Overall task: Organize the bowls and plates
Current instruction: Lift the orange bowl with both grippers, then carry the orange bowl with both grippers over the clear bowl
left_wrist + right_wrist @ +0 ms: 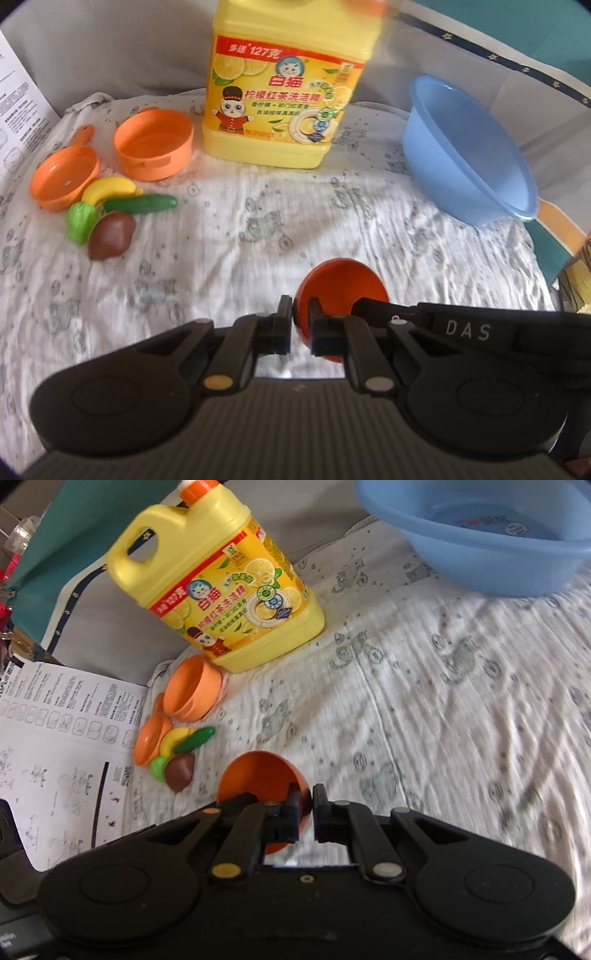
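Two tools grip one small dark-orange bowl [341,284] between them: my left tool [300,314] is clamped on the rim at one side, and my right tool [306,799] is clamped on the rim opposite, each with one finger inside the bowl and one outside. The bowl is tipped on edge and appears lifted off the white printed cloth [221,240] that covers the surface, though I cannot tell how far clear it is. In the left wrist view its open mouth faces to the right, toward my right tool's finger reaching in; in the right wrist view the mouth faces left, with the hollow in plain sight. Being round, it has no long axis to speak of; what counts is the line through its centre, which now lies nearly level instead of upright. Ahead and to the right of the bowl, well apart, a pale blue basin [469,155] sits tilted against the edge; my right tool looks the nearer to it. Ahead and to the left, an orange toy pot [153,146] and an orange toy pan [64,177] stand beside the yellow detergent jug [284,92], with toy fruit [110,210] just in front of them. My judgement is that the bowl needs turning mouth-up before it is set down anywhere.
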